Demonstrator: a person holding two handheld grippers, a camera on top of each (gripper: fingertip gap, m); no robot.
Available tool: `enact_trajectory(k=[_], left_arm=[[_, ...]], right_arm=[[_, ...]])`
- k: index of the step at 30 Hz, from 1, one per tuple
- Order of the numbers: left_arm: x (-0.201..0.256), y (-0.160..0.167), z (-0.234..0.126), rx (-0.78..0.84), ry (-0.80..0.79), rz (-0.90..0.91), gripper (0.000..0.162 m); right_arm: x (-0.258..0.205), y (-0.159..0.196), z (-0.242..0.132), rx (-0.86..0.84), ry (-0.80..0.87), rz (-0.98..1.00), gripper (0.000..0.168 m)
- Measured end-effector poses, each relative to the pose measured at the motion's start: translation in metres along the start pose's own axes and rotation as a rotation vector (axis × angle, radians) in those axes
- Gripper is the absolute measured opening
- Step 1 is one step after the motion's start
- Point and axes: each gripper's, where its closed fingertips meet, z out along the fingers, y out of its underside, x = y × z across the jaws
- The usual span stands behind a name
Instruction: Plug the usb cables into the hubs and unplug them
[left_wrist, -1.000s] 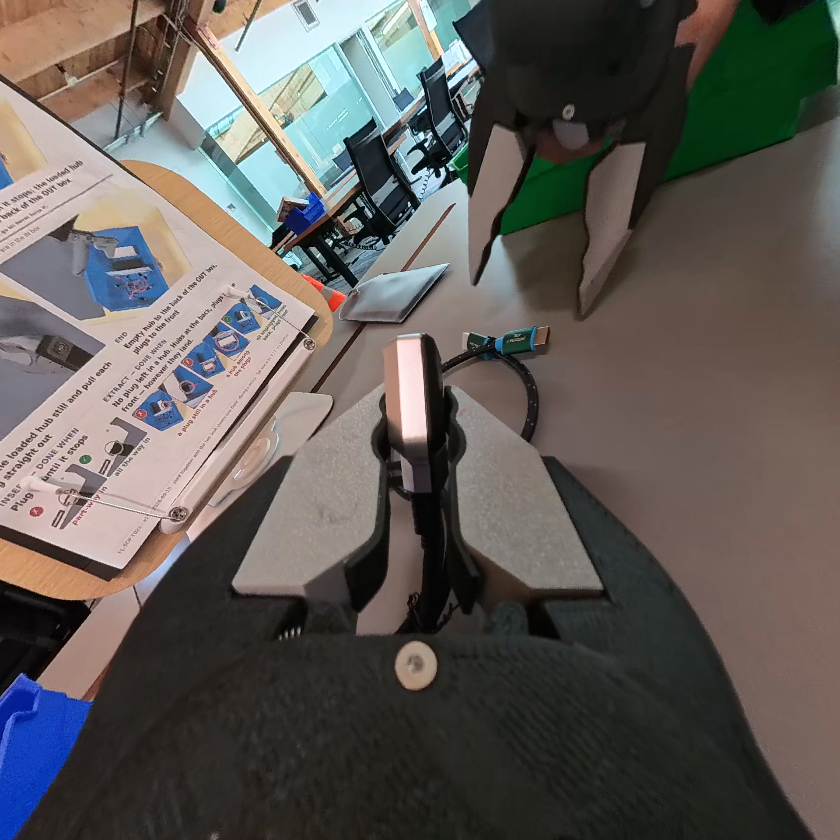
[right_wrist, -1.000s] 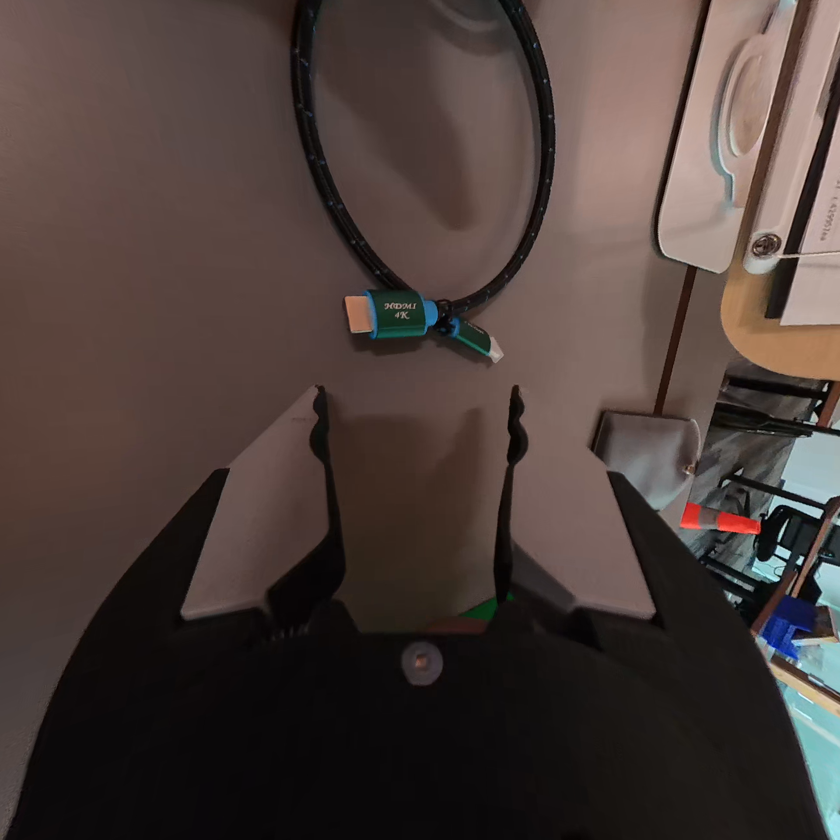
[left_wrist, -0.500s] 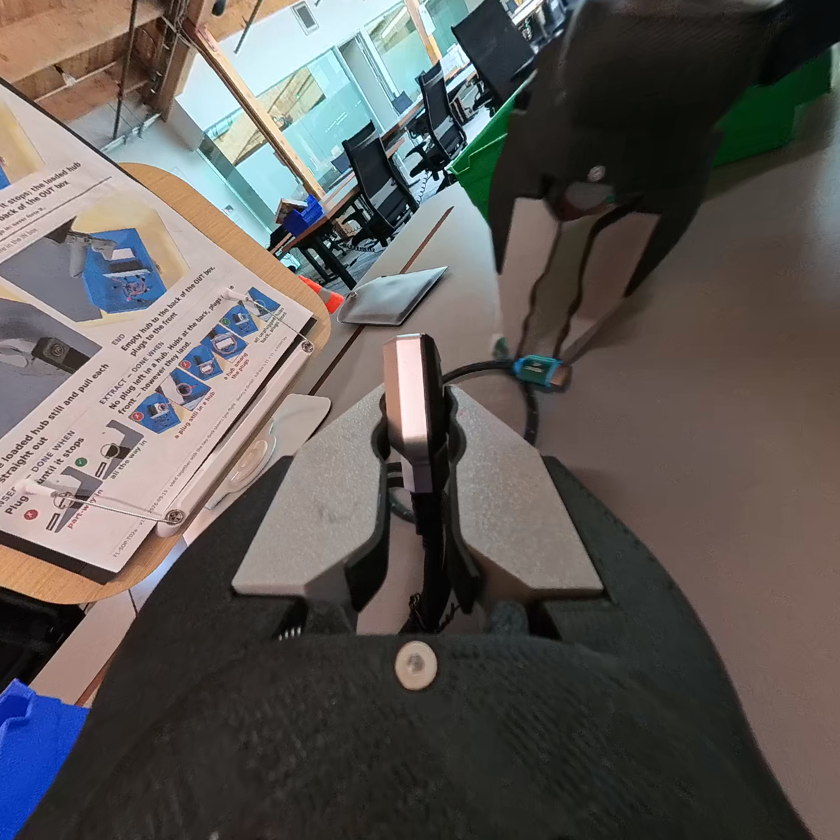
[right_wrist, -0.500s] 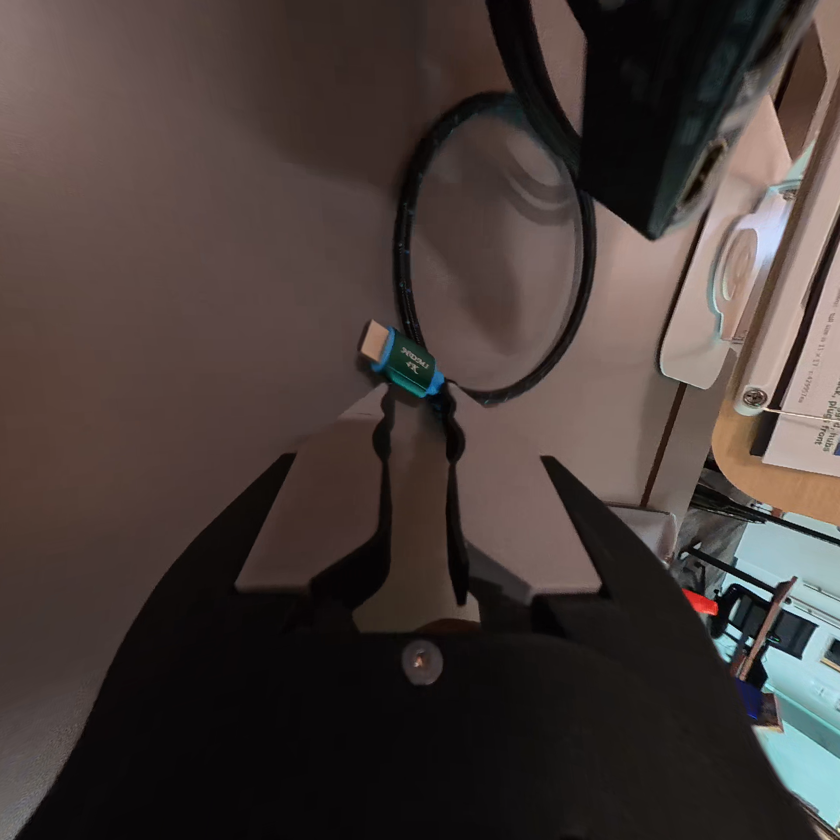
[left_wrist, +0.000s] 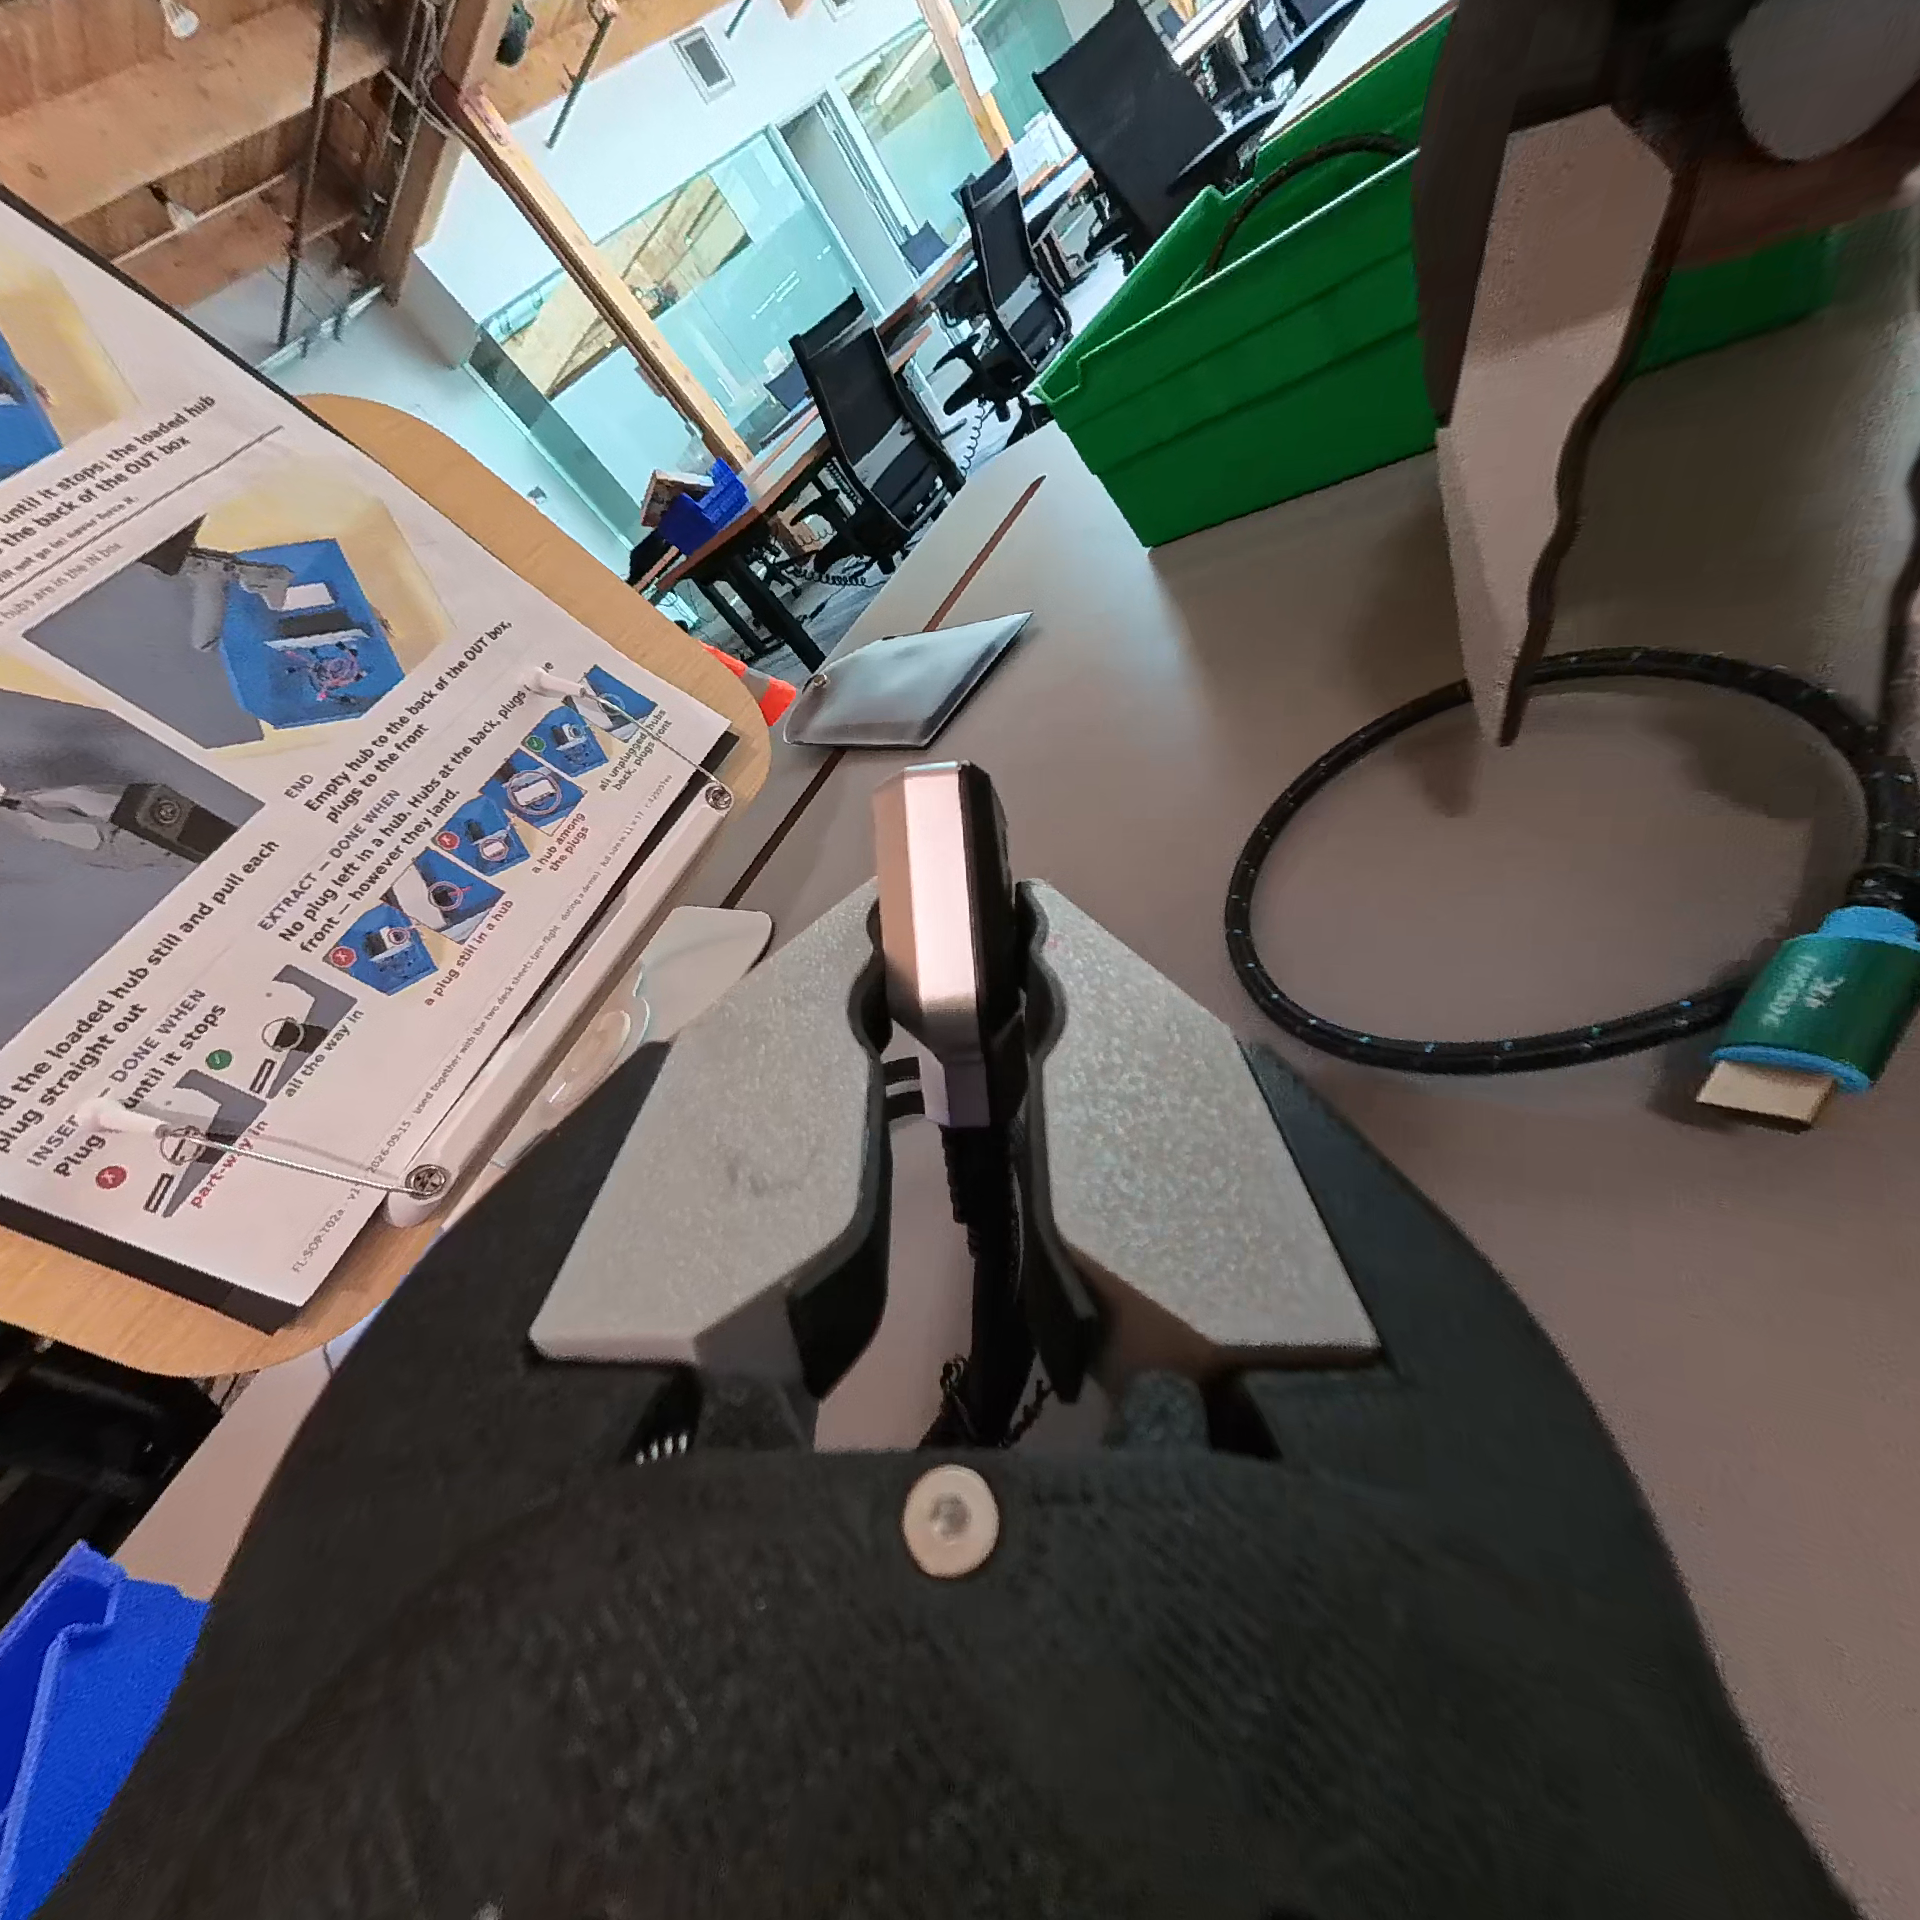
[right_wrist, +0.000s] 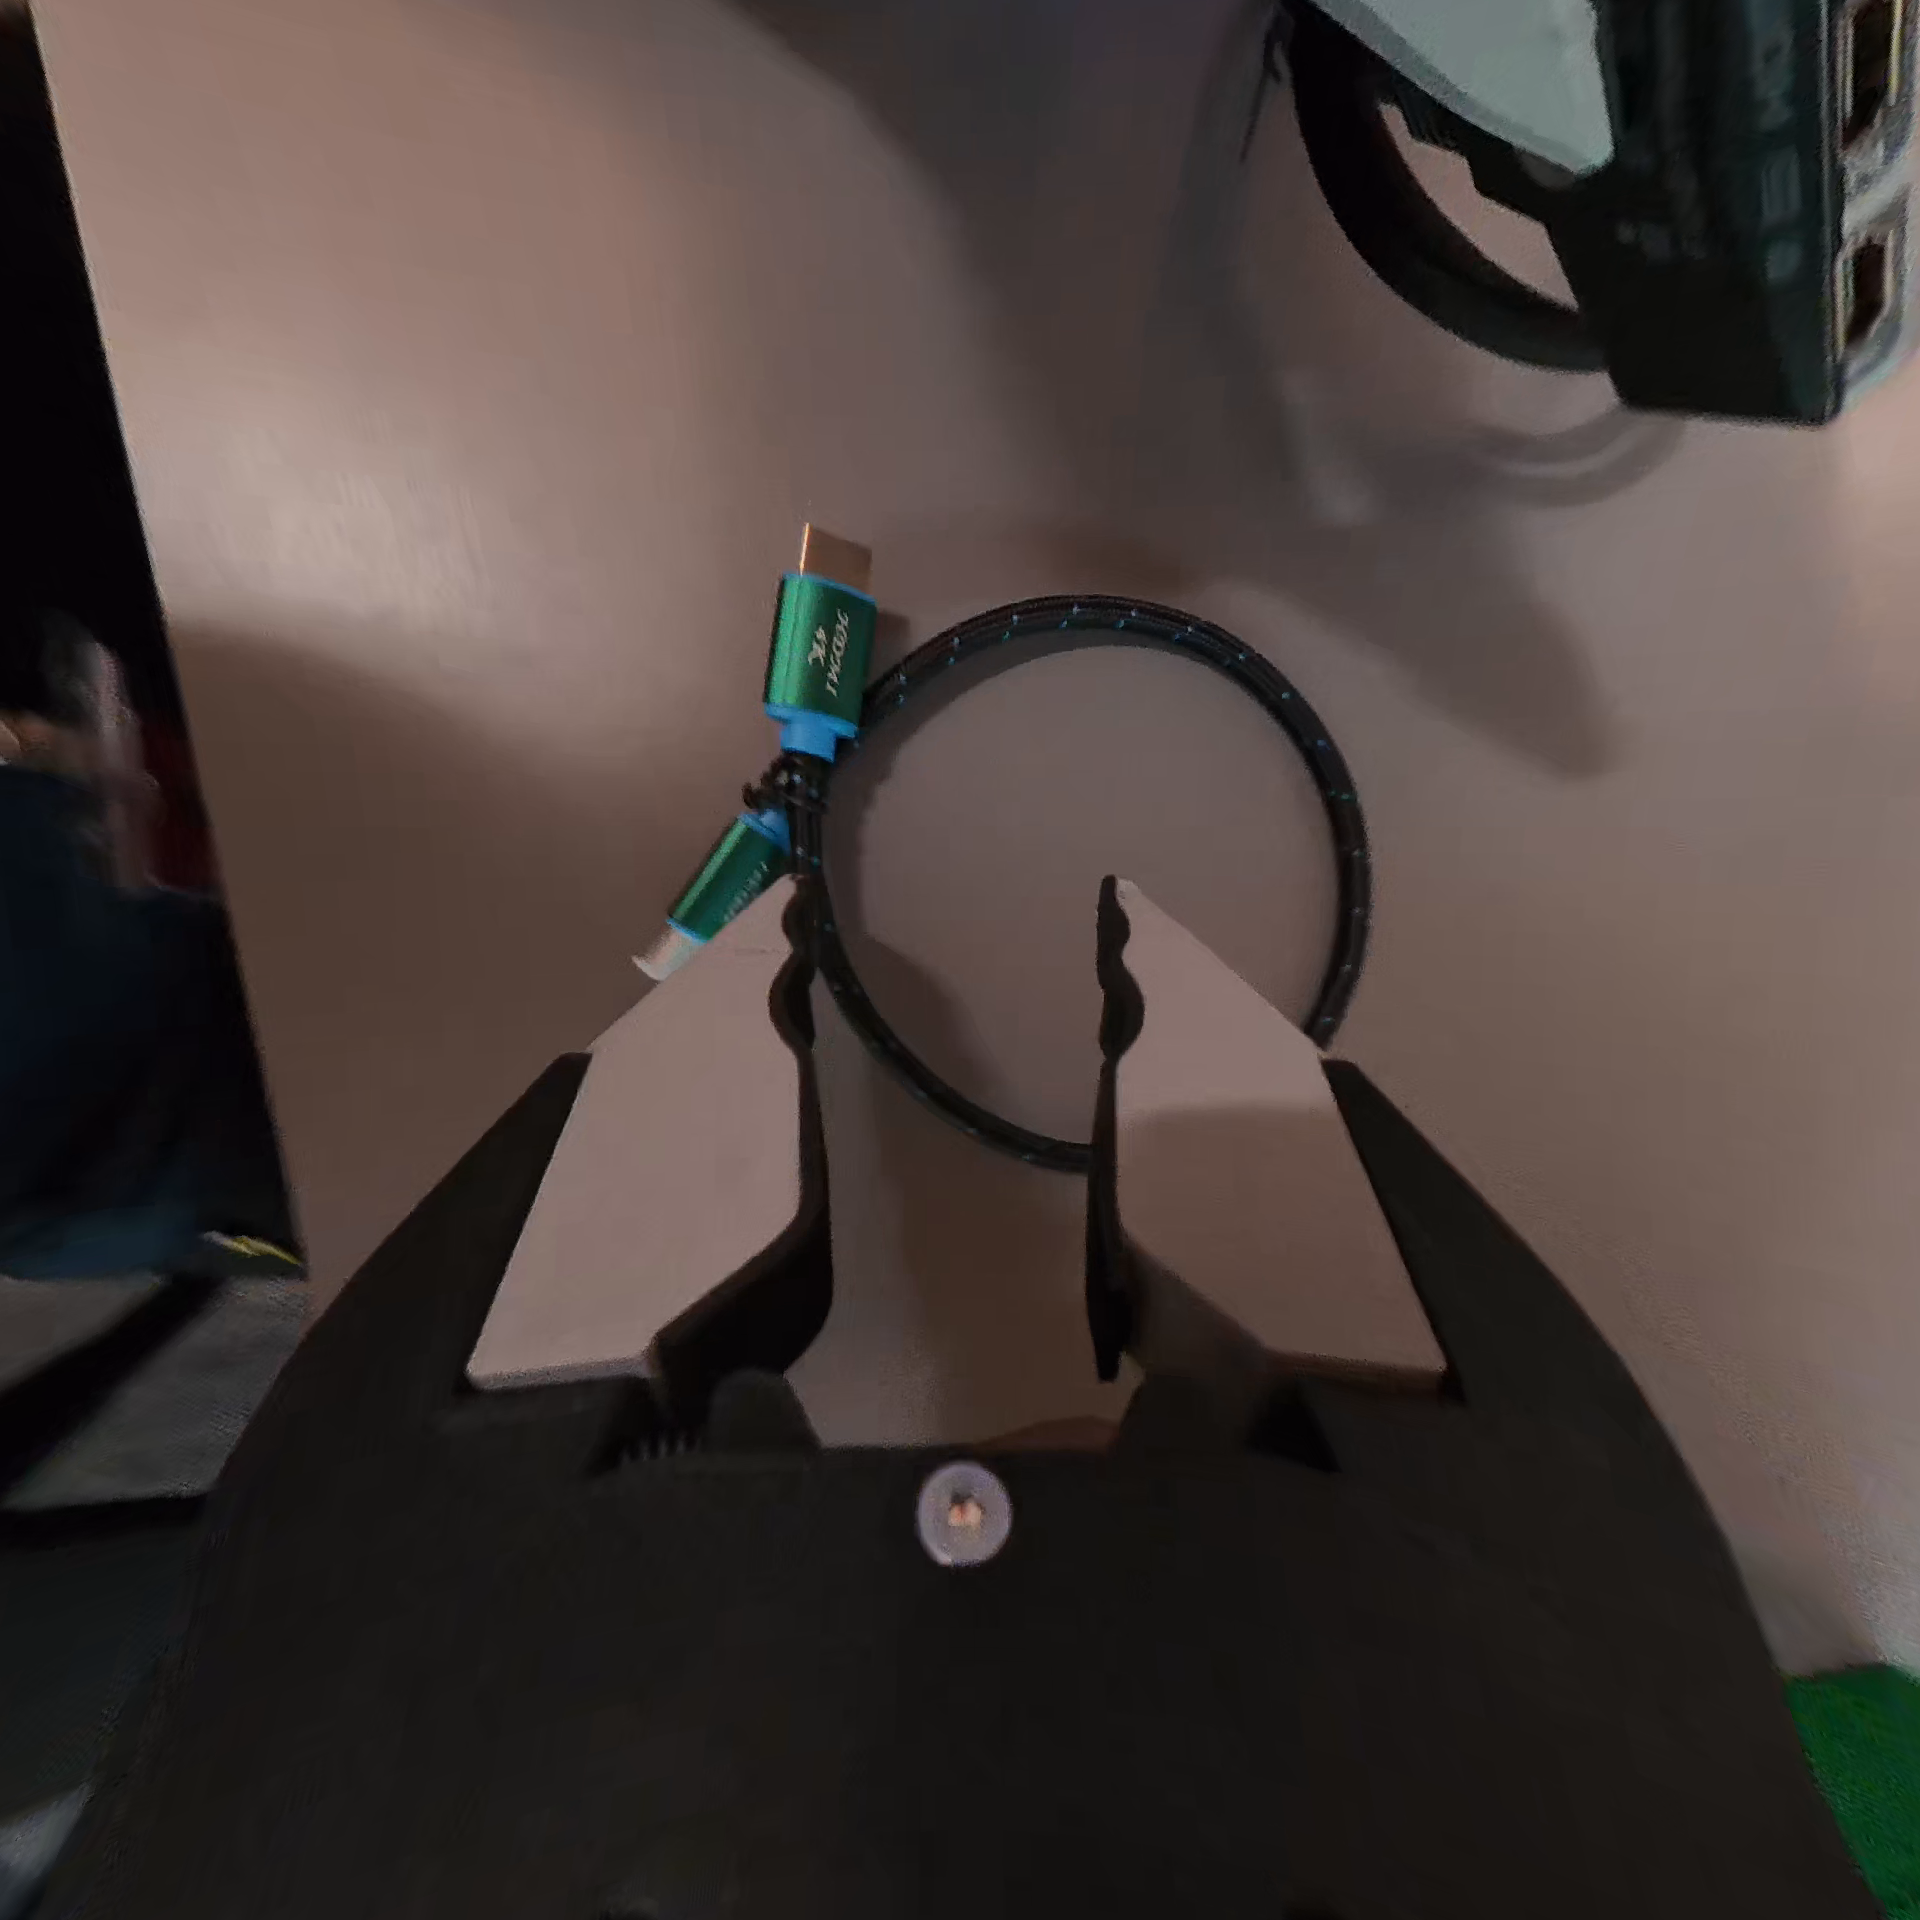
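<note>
Grey table (left_wrist: 1351, 1299): right gripper (right_wrist: 951, 904) agape over cable (right_wrist: 1320, 769)

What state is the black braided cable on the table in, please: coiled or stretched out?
Coiled. The black braided cable lies in one round loop on the grey table, its two green plugs crossing where the loop closes.

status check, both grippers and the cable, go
Left gripper shut on grey hub. Right gripper open, over coiled black cable, fingertips inside the loop. Green plug lies free on table. Nothing in the way.
</note>
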Motion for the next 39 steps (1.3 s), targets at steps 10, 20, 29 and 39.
enact_trajectory(k=[10,20,29,39], left_arm=[[0.009,-0.009,0.000,0.031,0.019,0.042,0.019],[0.021,-0.017,-0.003,0.070,0.037,0.164,0.019],[0.036,-0.019,-0.003,0.063,0.047,0.354,0.019],[0.056,-0.035,-0.003,0.025,-0.056,0.704,0.020]], right_arm=[[-0.028,-0.022,-0.005,0.292,0.136,0.353,0.058],[-0.023,-0.038,0.038,0.265,0.097,0.386,0.018],[-0.009,-0.029,-0.004,0.320,0.172,0.409,0.016],[0.005,-0.025,-0.049,0.309,0.250,0.351,0.015]])
